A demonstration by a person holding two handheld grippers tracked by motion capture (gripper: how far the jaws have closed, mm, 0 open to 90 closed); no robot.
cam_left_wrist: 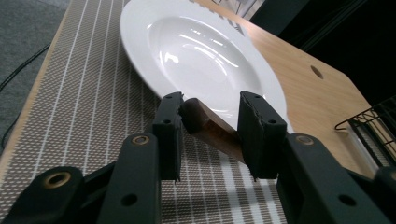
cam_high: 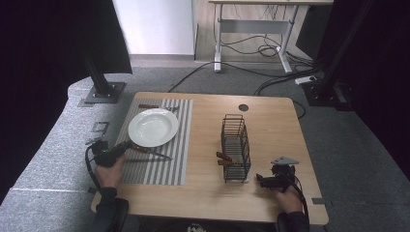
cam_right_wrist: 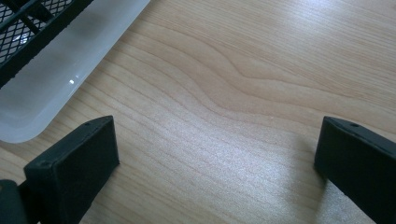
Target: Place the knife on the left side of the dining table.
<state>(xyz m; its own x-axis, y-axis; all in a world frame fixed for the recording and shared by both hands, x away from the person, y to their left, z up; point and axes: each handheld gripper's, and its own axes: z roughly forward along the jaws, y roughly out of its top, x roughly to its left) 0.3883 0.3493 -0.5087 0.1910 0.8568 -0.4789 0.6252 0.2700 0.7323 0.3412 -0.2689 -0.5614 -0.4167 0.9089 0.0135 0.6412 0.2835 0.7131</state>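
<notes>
knife handle [cam_left_wrist: 205, 122] sits between the left gripper [cam_left_wrist: 210, 128] jaws — beside the plate [cam_left_wrist: 196, 51].

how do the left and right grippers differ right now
The left gripper has a brown wooden handle between its jaws, beside the white plate; the right gripper has nothing between its jaws.
The left gripper's jaws stand close together around the handle; the right gripper's jaws stand wide apart.
The left gripper is over the striped placemat; the right gripper is over bare table beside the wire rack.
Both have black jaws and are hand-held.
</notes>
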